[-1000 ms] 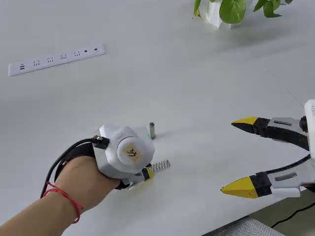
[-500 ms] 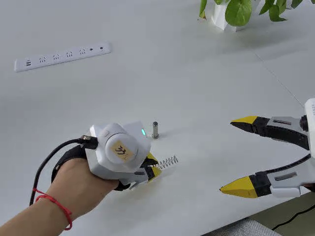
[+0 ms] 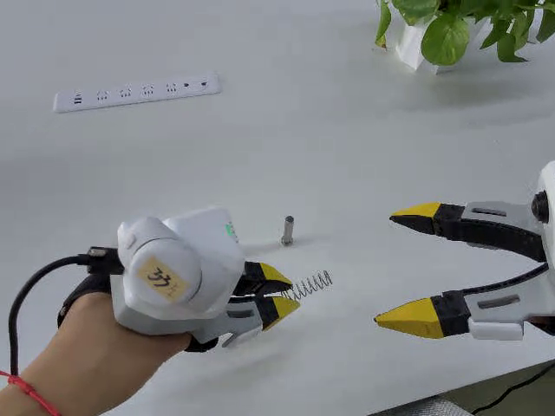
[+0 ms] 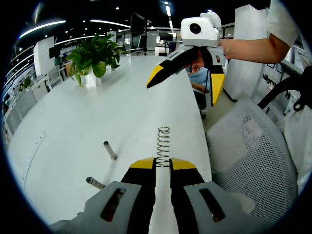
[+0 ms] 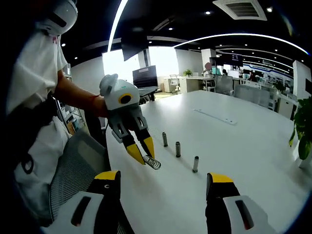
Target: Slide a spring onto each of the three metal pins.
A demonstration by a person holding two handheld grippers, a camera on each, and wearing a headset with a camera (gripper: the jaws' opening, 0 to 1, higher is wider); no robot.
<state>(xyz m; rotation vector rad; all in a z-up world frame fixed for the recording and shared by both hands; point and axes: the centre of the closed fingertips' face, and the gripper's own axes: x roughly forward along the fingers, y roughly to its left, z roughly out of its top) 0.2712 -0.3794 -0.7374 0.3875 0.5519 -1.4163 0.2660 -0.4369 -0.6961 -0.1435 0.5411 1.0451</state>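
1. Since a second ago, the left gripper [image 3: 293,292] has been raised toward the camera and rolled, so the sticker [image 3: 161,278] on its housing is now turned at a slant. The spring [image 3: 310,283] has been carried along with it. The wider drift of the picture is camera motion.
2. The left gripper's tongs are pressed together on the near end of the spring. Most of the coil is left free beyond the tips, pointing right and slightly far, and seems to be held just above the table [image 3: 347,130]. This hold is judged to keep the open end clear for threading.
3. The right gripper [image 3: 384,269] is held at the near right, well apart from the spring. Its tongs are spread wide with nothing between them. It is judged to be kept out of the way.
4. In the right gripper view, three metal pins [image 5: 178,149] are seen upright in a row. The two toward the left gripper look ribbed, as though springs are already on them, but they are too small to be sure. The smooth pin [image 5: 195,164] looks bare and stands near the spring, just beyond it.
5. The spring is judged to be meant for that pin and would need to be tipped upright first.
6. Handwritten marks are carried on the sticker but cannot be read with certainty. No print can be read on the white power strip [image 3: 136,91] at the far left. A potted plant [image 3: 447,30] stands at the far right.
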